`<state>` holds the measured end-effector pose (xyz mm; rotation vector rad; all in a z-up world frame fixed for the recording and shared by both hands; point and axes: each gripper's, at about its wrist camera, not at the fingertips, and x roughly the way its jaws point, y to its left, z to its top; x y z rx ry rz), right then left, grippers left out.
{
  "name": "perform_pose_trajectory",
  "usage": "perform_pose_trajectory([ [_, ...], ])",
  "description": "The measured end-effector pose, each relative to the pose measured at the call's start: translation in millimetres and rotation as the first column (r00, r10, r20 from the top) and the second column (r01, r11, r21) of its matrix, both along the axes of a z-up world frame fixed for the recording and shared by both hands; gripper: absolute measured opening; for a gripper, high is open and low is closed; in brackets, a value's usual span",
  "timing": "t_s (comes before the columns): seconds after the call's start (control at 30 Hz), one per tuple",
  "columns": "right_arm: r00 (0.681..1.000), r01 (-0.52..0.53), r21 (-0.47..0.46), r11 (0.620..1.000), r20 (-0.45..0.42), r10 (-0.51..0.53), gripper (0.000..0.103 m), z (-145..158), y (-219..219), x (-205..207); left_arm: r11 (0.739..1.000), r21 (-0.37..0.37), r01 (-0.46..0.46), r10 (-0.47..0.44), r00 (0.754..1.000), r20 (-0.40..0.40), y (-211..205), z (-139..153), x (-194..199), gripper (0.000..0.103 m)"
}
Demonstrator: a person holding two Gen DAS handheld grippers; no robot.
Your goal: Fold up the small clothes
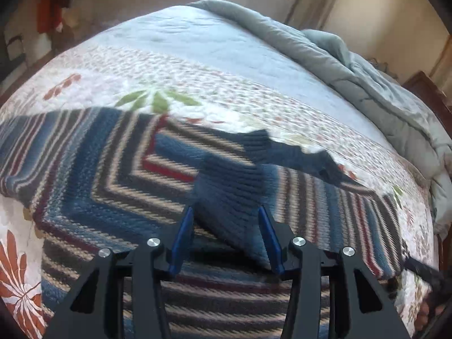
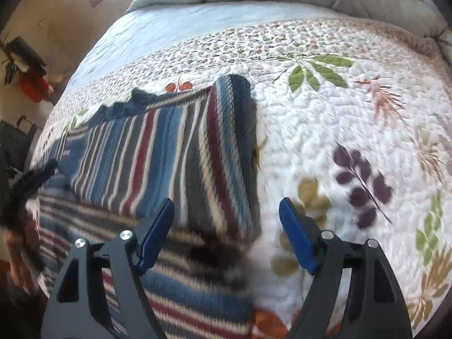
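A striped knit sweater [image 1: 107, 169] in blue, grey, cream and red lies spread on the bed. Its blue cuffed sleeve [image 1: 234, 195] is folded across the body and runs between the fingers of my left gripper [image 1: 226, 220], which is open just above it. In the right wrist view the sweater [image 2: 158, 152] lies with one side folded over into a straight edge. My right gripper [image 2: 227, 212] is open above that folded edge, its left finger over the knit and its right finger over the quilt.
The bed has a white floral quilt [image 2: 339, 130] and a bunched grey comforter [image 1: 353, 65] along its far side. The other gripper's dark tip [image 1: 423, 271] shows at the right edge. Walls and a window lie beyond the bed.
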<state>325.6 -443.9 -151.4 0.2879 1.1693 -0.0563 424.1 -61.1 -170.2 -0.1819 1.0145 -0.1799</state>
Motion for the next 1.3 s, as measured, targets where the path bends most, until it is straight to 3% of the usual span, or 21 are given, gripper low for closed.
perform_pose_trajectory([
  [0.07, 0.999, 0.015, -0.015, 1.000, -0.036, -0.015, 0.076, -9, -2, 20, 0.998, 0.041, 0.045, -0.044, 0.999, -0.027, -18, -2, 2, 0.049],
  [0.1, 0.999, 0.014, -0.027, 1.000, -0.052, -0.016, 0.068, -12, -1, 27, 0.995, 0.054, 0.080, -0.078, 0.996, -0.046, -31, -7, 3, 0.049],
  [0.13, 0.998, 0.006, -0.035, 0.999, -0.070, -0.008, 0.045, -16, 1, 33, 0.993, 0.059, 0.101, -0.097, 0.994, -0.057, -40, -12, 5, 0.049],
  [0.17, 0.997, -0.008, -0.024, 1.000, -0.082, 0.006, 0.032, -20, 2, 37, 0.991, 0.069, 0.112, -0.108, 0.992, -0.070, -47, -18, 5, 0.049],
  [0.2, 0.996, -0.021, 0.015, 1.000, -0.089, 0.022, 0.029, -24, 4, 40, 0.988, 0.084, 0.127, -0.119, 0.988, -0.094, -54, -27, 7, 0.049],
  [0.3, 0.997, -0.038, -0.034, 0.999, -0.074, 0.035, 0.019, -21, 7, 37, 0.980, 0.133, 0.145, -0.133, 0.986, -0.096, -64, -42, 6, 0.049],
  [0.4, 0.998, 0.021, -0.033, 0.999, -0.064, -0.023, 0.013, -18, -7, 27, 0.977, 0.149, 0.154, -0.144, 0.987, -0.077, -68, -44, 5, 0.052],
  [0.57, 0.997, 0.043, -0.030, 0.999, -0.058, -0.045, 0.014, -26, -9, 23, 0.975, 0.163, 0.153, -0.142, 0.987, -0.075, -73, -44, 8, 0.055],
  [0.63, 0.999, 0.039, -0.035, 0.999, -0.031, -0.040, 0.023, -17, -4, 18, 0.975, 0.157, 0.157, -0.145, 0.986, -0.083, -70, -38, 4, 0.055],
  [0.7, 0.999, 0.042, -0.075, 0.996, -0.020, -0.044, 0.036, -6, 3, 11, 0.978, 0.140, 0.158, -0.147, 0.986, -0.084, -62, -28, -3, 0.058],
  [0.77, 1.000, 0.013, -0.149, 0.989, -0.014, -0.015, 0.036, 4, 20, 0, 0.978, 0.143, 0.152, -0.141, 0.986, -0.086, -50, -20, -13, 0.068],
  [0.87, 0.996, -0.085, -0.203, 0.976, -0.046, 0.077, 0.036, 9, 60, -15, 0.976, 0.167, 0.138, -0.120, 0.987, -0.111, -23, -14, -27, 0.071],
  [1.0, 0.963, -0.257, -0.106, 0.961, -0.109, 0.246, 0.041, 0, 127, -32, 0.978, 0.184, 0.098, -0.071, 0.987, -0.146, 33, -10, -41, 0.080],
  [1.13, 0.914, -0.382, -0.055, 0.922, -0.169, 0.368, 0.047, -18, 186, -40, 0.985, 0.172, 0.007, 0.022, 0.986, -0.166, 107, -5, -42, 0.087],
  [1.3, 0.883, -0.450, -0.120, 0.885, -0.206, 0.422, 0.048, -35, 238, -32, 0.960, 0.182, -0.212, 0.243, 0.955, -0.169, 227, 2, -19, 0.088],
])
